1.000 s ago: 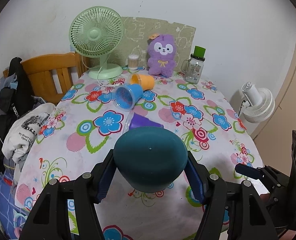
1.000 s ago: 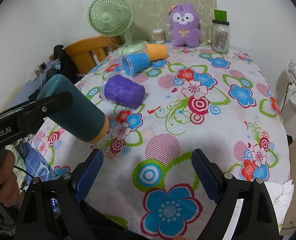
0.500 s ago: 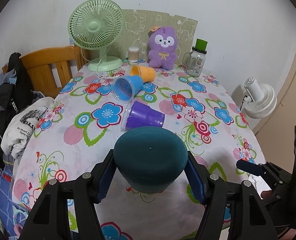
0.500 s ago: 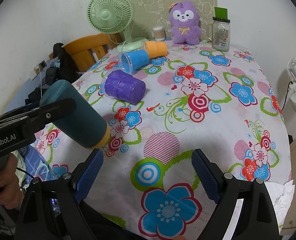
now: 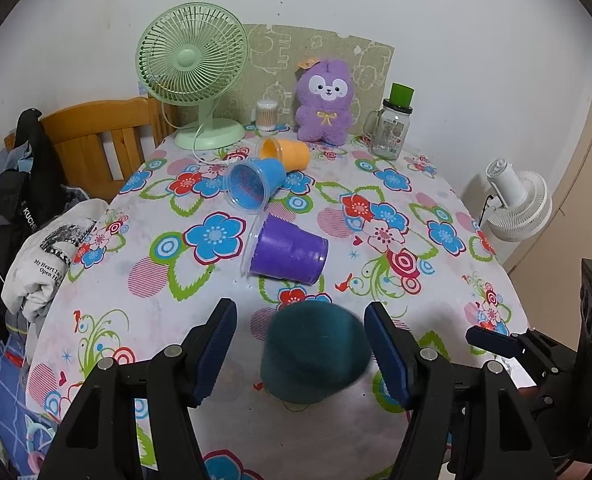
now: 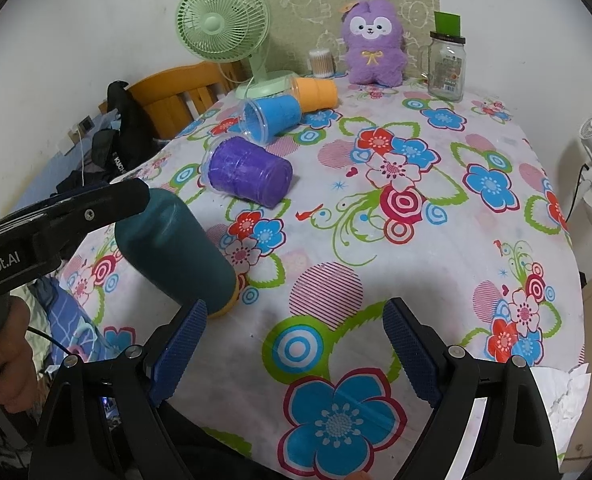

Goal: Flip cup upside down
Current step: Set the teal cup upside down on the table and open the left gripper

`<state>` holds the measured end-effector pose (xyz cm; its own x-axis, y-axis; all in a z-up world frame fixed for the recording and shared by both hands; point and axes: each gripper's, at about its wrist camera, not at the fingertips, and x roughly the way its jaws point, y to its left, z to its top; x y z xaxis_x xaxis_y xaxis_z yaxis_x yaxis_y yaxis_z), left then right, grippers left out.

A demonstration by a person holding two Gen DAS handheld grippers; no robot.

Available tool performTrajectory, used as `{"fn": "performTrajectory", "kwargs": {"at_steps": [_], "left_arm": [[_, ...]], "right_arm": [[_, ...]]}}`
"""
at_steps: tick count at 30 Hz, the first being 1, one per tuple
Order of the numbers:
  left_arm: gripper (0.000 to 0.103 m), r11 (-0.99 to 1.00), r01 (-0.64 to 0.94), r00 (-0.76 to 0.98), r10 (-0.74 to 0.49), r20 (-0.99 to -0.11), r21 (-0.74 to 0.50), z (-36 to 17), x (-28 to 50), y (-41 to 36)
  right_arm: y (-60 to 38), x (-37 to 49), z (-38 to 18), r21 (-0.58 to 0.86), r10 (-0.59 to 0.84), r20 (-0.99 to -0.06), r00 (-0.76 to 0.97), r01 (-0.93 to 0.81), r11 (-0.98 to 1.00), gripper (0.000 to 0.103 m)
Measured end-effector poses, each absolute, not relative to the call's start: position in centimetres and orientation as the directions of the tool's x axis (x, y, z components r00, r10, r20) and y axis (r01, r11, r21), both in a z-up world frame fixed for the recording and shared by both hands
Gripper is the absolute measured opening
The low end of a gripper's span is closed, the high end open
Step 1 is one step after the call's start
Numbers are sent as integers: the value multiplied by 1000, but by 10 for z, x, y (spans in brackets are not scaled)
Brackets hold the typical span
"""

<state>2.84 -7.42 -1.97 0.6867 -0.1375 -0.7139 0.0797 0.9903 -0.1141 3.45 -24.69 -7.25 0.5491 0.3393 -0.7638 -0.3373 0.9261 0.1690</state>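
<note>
Left wrist view: left tool (image 5: 300, 354) spread apart around the blurred, tilted teal cup (image 5: 314, 354), mouth-down on the worktop (image 5: 436, 208); right tool (image 6: 294, 346) likewise apart, hovering.

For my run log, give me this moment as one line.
left gripper: open | teal cup: upside down, released | right gripper: open, empty

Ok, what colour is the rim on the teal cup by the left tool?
Yellow-orange, at the teal cup's lower end against the tablecloth; it shows best in the right wrist view.
</note>
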Motion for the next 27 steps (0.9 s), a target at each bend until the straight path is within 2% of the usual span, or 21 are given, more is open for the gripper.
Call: {"fn": "performTrajectory", "kwargs": {"at_steps": [12, 17, 23, 27], "left_arm": [[69, 989, 79, 692, -142, -708, -122, -21, 29, -70], [82, 990, 65, 710, -136, -690, -129, -14, 26, -63], [91, 991, 46, 738, -120, -664, -128, -4, 22, -58], [93, 991, 37, 752, -115, -649, -132, 2, 18, -53]], "right_arm": [[-244, 36, -63, 170, 345, -745, 571, -338, 926, 91], [-239, 34, -47, 153, 344, -719, 604, -345, 926, 92], [-235, 30, -31, 126, 333, -692, 641, -347, 929, 96], [-233, 27, -20, 108, 321, -671, 668, -340, 934, 96]]}}
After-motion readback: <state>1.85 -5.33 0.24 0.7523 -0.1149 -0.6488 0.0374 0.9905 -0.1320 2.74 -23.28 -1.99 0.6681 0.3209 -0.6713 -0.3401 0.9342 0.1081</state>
